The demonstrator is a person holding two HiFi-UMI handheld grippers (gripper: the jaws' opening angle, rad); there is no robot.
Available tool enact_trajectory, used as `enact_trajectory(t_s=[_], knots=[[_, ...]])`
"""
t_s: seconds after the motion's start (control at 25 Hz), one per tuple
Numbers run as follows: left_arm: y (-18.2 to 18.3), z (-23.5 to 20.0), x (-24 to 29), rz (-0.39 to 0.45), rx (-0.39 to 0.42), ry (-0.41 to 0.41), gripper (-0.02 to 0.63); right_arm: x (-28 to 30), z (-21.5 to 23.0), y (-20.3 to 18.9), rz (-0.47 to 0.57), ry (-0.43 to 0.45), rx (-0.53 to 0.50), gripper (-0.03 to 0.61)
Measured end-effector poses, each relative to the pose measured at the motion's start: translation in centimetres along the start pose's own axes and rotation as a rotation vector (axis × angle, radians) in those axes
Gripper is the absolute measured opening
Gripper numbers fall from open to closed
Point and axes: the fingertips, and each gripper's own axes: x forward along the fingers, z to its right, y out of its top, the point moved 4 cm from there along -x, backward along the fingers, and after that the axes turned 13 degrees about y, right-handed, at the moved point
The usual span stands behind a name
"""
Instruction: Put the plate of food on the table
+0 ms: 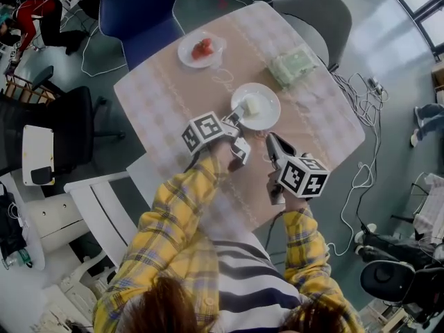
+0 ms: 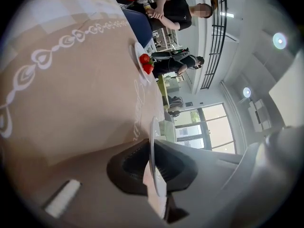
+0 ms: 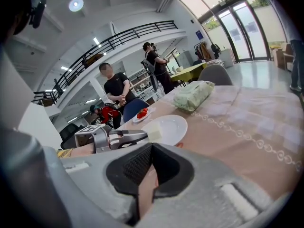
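Observation:
A white plate (image 1: pixel 258 107) carrying a pale block of food (image 1: pixel 252 105) is over the middle of the table (image 1: pixel 159 103) with the patterned cloth. My left gripper (image 1: pixel 236 115) is shut on the plate's near-left rim. In the left gripper view the plate (image 2: pixel 158 184) runs edge-on between the pads, with the gripper (image 2: pixel 149 144) clamped on it. The right gripper view shows the plate (image 3: pixel 171 126) low over the cloth; whether it rests there I cannot tell. My right gripper (image 1: pixel 272 143) hovers just right of it, and this gripper (image 3: pixel 152 146) is shut and holds nothing.
A second plate with strawberries (image 1: pixel 201 49) sits at the table's far left. A green wrapped packet (image 1: pixel 294 64) lies at the far right. A blue chair (image 1: pixel 139 9) and a grey chair (image 1: pixel 316 12) stand behind the table. Cables (image 1: pixel 361 179) trail on the floor.

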Motion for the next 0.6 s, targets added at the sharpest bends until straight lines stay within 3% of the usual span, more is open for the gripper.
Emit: enact_trajectory(t_s=[0.6], knots=[[-0.1,0.8,3.0,-0.025,0.022,0.070,0.009,1.0,3.3,1.9,0.006,-0.022,0.026,-0.003]])
